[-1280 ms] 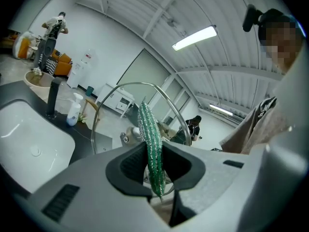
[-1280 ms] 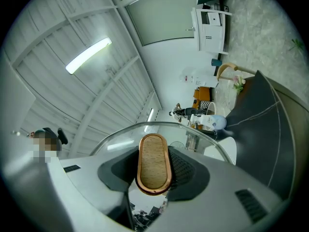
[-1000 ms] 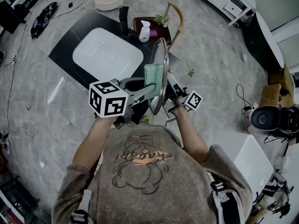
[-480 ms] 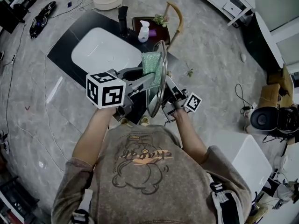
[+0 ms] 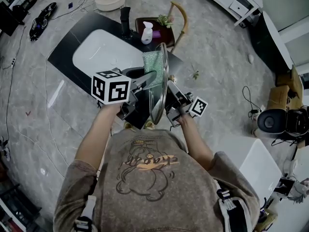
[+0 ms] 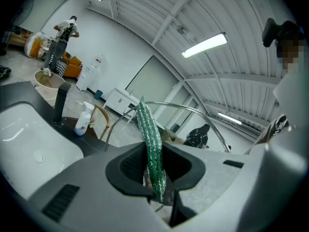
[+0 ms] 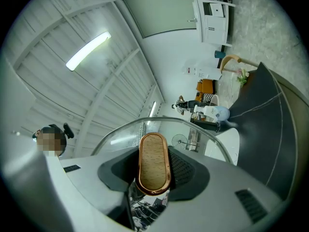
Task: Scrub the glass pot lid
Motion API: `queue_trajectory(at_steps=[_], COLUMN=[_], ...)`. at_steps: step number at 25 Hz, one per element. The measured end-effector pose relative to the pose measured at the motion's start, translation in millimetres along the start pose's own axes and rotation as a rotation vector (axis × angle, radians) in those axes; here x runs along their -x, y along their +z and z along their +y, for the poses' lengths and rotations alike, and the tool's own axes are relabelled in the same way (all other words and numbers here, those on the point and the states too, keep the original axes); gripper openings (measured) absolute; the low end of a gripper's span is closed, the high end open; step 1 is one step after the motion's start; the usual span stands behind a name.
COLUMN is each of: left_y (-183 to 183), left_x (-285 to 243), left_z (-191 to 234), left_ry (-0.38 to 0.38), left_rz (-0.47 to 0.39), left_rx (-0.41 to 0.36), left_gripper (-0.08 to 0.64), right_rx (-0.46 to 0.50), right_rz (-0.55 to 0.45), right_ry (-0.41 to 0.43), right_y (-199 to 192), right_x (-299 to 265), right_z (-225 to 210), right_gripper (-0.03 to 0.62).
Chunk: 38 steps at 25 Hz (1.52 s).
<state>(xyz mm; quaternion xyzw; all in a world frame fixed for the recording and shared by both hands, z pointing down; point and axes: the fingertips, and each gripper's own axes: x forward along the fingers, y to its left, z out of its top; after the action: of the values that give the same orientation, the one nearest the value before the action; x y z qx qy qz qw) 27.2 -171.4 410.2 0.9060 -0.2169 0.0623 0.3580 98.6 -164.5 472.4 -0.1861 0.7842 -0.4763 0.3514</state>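
The right gripper (image 5: 171,94), clamped on the handle (image 7: 153,163), holds the glass lid (image 5: 162,76) on edge, its left face toward the sponge (image 5: 153,64) pinched in the left gripper (image 5: 145,79).

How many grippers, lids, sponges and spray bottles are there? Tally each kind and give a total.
Grippers: 2 (left gripper, right gripper)
Lid: 1
Sponge: 1
Spray bottle: 1
Total: 5
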Motion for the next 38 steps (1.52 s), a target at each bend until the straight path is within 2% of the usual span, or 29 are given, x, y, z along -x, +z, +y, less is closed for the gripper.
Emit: queue_trajectory(at_steps=[9, 16, 21, 26, 38], left_y=[-16.3, -39.3, -50.7, -61.3, -110.9], left_x=[-6.8, -10.6, -13.5, -13.2, -13.6], left_z=[29.9, 54.8, 65.1, 72.2, 89.4], left_ry=[0.08, 0.134, 0.149, 0.17, 0.204], left_rz=[0.022, 0.08, 0.112, 0.133, 0.225], left_rx=[0.029, 0.057, 0.064, 0.039, 0.079], left_gripper=[0.084, 0.084, 0.084, 0.084, 0.084], right_rx=[-0.007, -0.022, -0.029, -0.027, -0.016], right_rz=[0.032, 0.041, 0.032, 0.027, 0.018], right_ry=[0.01, 0.027, 0.037, 0.051, 0.062], right_y=[-8.5, -13.1, -12.1, -13.5, -8.8], right_x=[-0.7, -6.7, -8.4, -9.7, -13.1], right_z=[3.3, 7.9, 11.3, 17.2, 16.4], right_gripper=[0.181, 0.181, 0.181, 0.181, 0.181])
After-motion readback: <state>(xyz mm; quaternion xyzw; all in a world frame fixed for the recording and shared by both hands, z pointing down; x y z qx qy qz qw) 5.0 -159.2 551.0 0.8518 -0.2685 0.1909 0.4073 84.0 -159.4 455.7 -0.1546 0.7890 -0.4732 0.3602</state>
